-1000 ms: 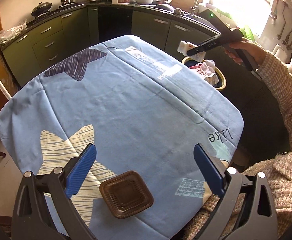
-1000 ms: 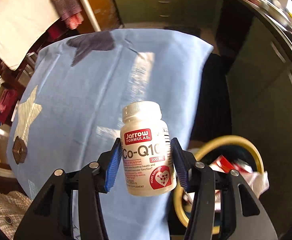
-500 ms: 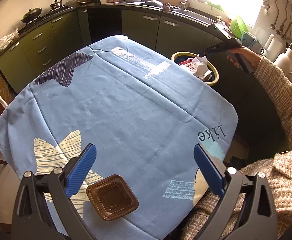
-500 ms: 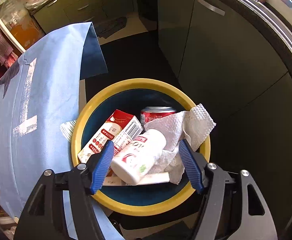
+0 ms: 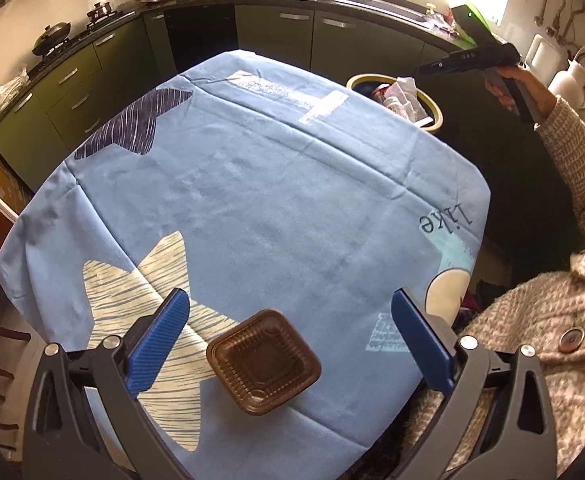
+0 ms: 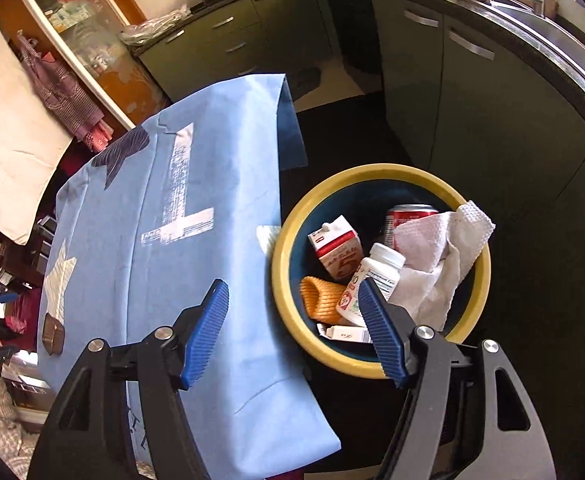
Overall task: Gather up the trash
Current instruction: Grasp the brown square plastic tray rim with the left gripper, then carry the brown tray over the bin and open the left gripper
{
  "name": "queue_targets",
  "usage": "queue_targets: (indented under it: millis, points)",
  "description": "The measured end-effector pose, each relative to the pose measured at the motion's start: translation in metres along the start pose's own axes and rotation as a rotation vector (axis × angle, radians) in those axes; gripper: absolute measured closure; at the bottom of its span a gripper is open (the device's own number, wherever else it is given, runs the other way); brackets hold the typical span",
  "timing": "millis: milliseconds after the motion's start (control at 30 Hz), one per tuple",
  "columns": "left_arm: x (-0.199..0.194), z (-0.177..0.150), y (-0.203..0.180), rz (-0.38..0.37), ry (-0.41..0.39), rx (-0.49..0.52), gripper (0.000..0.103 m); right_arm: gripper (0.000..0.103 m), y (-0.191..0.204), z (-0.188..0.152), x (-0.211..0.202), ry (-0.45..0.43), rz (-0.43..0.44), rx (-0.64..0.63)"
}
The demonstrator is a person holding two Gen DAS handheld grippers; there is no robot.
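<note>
One blue tablecloth (image 5: 252, 184) amid dark green kitchen cabinets (image 5: 356, 40), yellow-rimmed bin (image 6: 376, 364) alongside.

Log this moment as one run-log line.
right tongs: open, empty | white bottle: in bin | left tongs: open over brown tray

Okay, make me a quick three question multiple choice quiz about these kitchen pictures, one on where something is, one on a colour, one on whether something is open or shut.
1. Where does the brown tray lie?
A. in the bin
B. on the blue tablecloth
C. on the counter

2. What colour is the rim of the bin?
A. yellow
B. red
C. white

3. How is the right gripper?
A. shut on the white bottle
B. shut on the paper towel
C. open, holding nothing

Answers:
1 B: the tray sits on the cloth between the left gripper fingers.
2 A: a yellow ring runs round the dark inside.
3 C: the white bottle lies in the bin beside the paper towel, fingers apart.
</note>
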State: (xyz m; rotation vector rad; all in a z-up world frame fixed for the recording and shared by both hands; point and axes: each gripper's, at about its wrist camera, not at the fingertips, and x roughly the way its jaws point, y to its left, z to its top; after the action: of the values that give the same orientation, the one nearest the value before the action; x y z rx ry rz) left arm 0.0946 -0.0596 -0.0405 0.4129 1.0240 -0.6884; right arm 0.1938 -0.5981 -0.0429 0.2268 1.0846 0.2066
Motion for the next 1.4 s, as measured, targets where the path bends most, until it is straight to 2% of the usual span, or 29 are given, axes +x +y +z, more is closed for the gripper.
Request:
queue_targets:
  millis: [100,167,333,400,433,533,633,800,867,933,1000,1067,1200,1400]
  points:
    - [0.013,-0.012,0.004,0.009,0.067,-0.005,0.007,0.036,0.013,-0.008,0.003,0.012,0.011,-0.027]
    - [0.021,-0.018,0.011,0.002,0.106,-0.057,0.007,0.036,0.021,-0.011,0.008,0.024,0.016,-0.043]
    - [0.026,-0.028,0.033,-0.006,0.128,-0.19,0.007,0.036,0.031,-0.014,0.022,0.053,0.035,-0.063]
    - [0.027,-0.03,0.039,-0.021,0.135,-0.228,0.01,0.036,0.035,-0.016,0.026,0.064,0.039,-0.072]
    - [0.028,-0.031,0.041,-0.024,0.14,-0.244,0.017,0.036,0.036,-0.016,0.027,0.066,0.041,-0.075]
    - [0.036,-0.036,0.048,-0.029,0.172,-0.294,0.049,0.036,0.039,-0.017,0.028,0.066,0.052,-0.077]
    - [0.047,-0.041,0.049,-0.005,0.214,-0.307,0.052,0.034,0.041,-0.021,0.026,0.059,0.065,-0.078]
    - [0.05,-0.044,0.051,-0.019,0.212,-0.336,0.052,0.034,0.042,-0.029,0.024,0.057,0.086,-0.08]
    - [0.051,-0.044,0.051,-0.024,0.218,-0.34,0.07,0.034,0.041,-0.033,0.025,0.06,0.092,-0.077]
    - [0.054,-0.045,0.052,-0.023,0.23,-0.348,0.08,0.033,0.04,-0.037,0.026,0.059,0.097,-0.07]
    - [0.056,-0.047,0.053,-0.024,0.239,-0.354,0.083,0.033,0.039,-0.041,0.026,0.056,0.105,-0.063]
    - [0.059,-0.048,0.053,-0.023,0.245,-0.361,0.09,0.033,0.038,-0.045,0.024,0.047,0.117,-0.053]
    - [0.06,-0.044,0.046,-0.018,0.242,-0.339,0.098,0.033,0.036,-0.054,0.016,0.024,0.124,-0.043]
    - [0.051,-0.01,0.026,0.003,0.198,-0.248,0.099,0.033,0.03,-0.07,0.0,-0.015,0.08,-0.021]
